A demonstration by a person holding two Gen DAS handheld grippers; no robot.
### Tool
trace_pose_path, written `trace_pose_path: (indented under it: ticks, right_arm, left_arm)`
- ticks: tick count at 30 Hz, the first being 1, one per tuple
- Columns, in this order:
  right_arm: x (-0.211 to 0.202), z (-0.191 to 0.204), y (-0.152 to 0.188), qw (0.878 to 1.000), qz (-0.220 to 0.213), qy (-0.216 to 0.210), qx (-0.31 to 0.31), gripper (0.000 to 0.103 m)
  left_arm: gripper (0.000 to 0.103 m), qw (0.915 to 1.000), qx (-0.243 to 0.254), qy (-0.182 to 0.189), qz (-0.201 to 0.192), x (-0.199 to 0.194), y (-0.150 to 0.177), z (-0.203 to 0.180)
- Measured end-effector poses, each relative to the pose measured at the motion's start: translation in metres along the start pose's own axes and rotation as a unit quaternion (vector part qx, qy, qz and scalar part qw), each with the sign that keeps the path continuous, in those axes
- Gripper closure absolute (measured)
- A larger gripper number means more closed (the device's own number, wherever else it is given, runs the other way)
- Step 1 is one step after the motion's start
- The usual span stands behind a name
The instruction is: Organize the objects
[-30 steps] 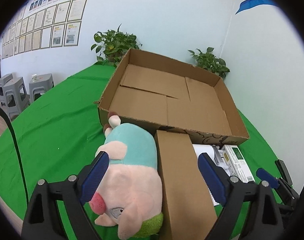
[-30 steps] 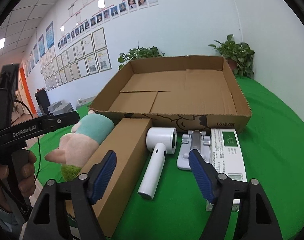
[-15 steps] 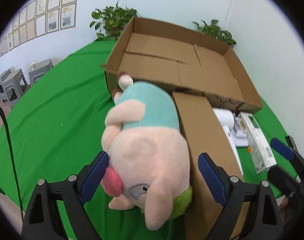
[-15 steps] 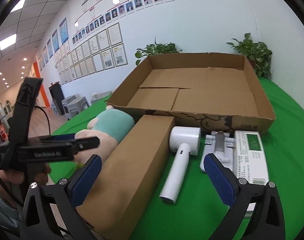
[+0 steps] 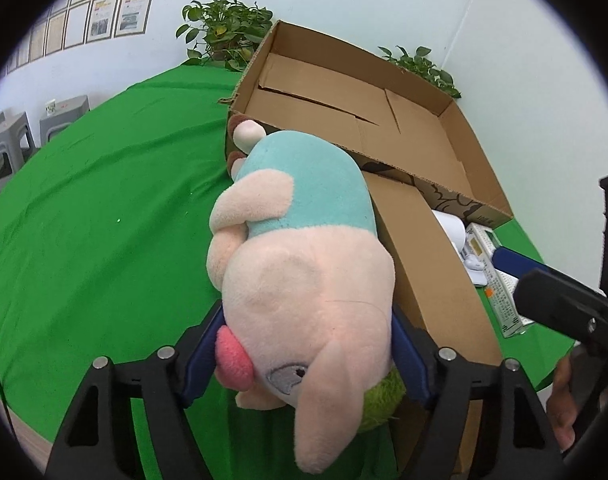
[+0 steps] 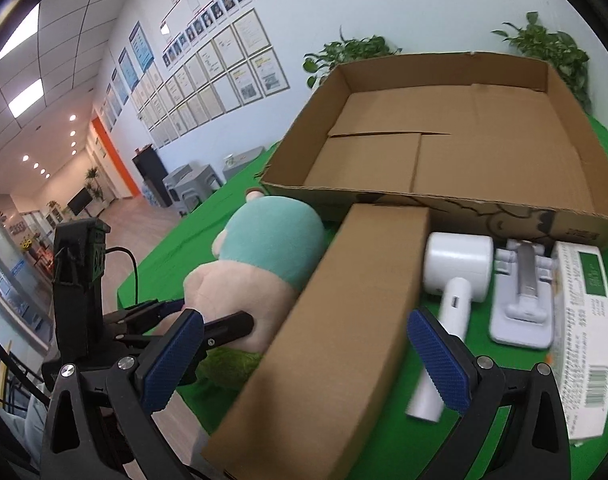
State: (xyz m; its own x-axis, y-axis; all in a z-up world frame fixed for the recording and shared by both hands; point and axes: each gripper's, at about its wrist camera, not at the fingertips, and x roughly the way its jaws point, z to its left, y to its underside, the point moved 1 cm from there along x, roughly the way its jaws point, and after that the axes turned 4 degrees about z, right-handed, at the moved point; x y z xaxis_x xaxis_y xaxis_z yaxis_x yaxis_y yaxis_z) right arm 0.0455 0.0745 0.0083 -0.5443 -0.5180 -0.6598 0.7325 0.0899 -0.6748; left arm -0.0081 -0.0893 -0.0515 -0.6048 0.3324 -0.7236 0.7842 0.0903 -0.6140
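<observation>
A pink plush pig in a teal shirt (image 5: 304, 264) lies on the green table. My left gripper (image 5: 304, 360) is shut on the pig's head, a blue pad on each side; it also shows in the right wrist view (image 6: 176, 320). A long brown carton (image 6: 336, 320) lies right of the pig. My right gripper (image 6: 304, 364) is open, one pad on each side of the carton's near end; whether they touch it I cannot tell. A large open cardboard box (image 6: 444, 152) stands behind, nothing inside it.
A white handheld device (image 6: 452, 280), a white stand (image 6: 520, 300) and a white printed box (image 6: 584, 332) lie right of the carton. Potted plants (image 5: 224, 28) stand behind the big box. The table's near edge is close. Grey stools (image 5: 8, 140) stand at left.
My left gripper moved forward over the pig's head and closed on it. My right gripper shifted left from the white device to straddle the long carton.
</observation>
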Motion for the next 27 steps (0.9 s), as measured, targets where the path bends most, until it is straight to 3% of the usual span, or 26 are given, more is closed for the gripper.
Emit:
trace_pose_path:
  ticks: [4,8,14,19,27]
  right_arm:
    - [0.020,0.019,-0.023,0.999,0.020,-0.029,-0.006,0.000]
    - [0.045,0.038,-0.043,0.996,0.051,-0.076,0.002,0.000]
    - [0.094,0.061,-0.053,0.990,0.101,-0.095,0.006,0.001]
    - [0.135,0.065,-0.050,0.986,0.148,-0.077,0.027,0.001]
    - [0.159,0.090,-0.041,0.988,0.151,-0.033,-0.014,0.001]
  left_arm:
    - [0.031,0.9996,-0.021,0.018,-0.003,-0.012,0.002,0.012]
    - [0.031,0.9995,-0.021,0.012,-0.019,-0.031,0.007,0.019]
    - [0.032,0.9995,-0.022,0.016,-0.017,-0.037,0.017,0.030]
    - [0.032,0.9996,-0.012,0.016,-0.022,-0.039,0.023,0.032]
    - [0.033,0.9994,-0.014,0.021,-0.026,-0.041,0.028,0.035]
